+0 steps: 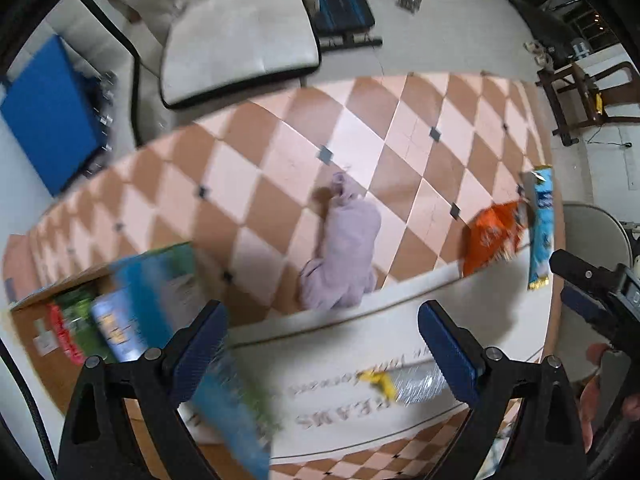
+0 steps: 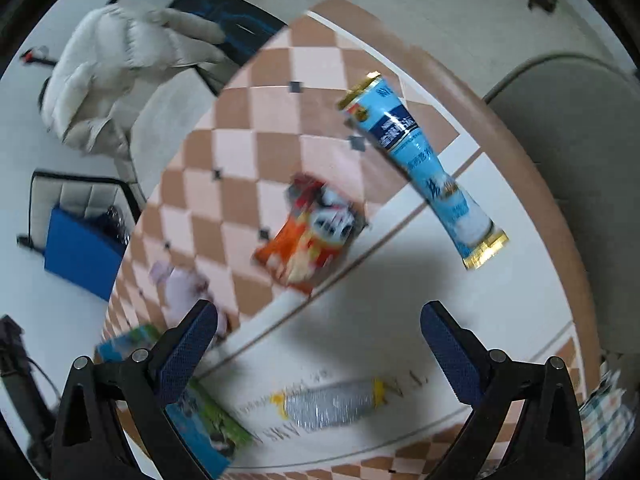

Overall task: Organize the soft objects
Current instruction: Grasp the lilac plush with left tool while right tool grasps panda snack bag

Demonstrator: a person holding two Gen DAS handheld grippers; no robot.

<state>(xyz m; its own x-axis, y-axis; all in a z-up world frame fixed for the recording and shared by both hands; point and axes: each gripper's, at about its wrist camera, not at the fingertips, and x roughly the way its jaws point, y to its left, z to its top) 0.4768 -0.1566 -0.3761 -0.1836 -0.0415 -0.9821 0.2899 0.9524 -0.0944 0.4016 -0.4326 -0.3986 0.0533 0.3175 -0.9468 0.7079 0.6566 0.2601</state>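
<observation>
Left wrist view: left claw (image 1: 322, 350) and right claw (image 2: 320, 350) gape wide, empty, above the silver packet (image 2: 328, 404).

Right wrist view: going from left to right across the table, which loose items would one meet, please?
Lilac cloth → orange snack bag → light blue tube-shaped packet with gold ends. I leave out the silver packet and the blue-green bag near the tongs, since their span overlaps the others.
</observation>
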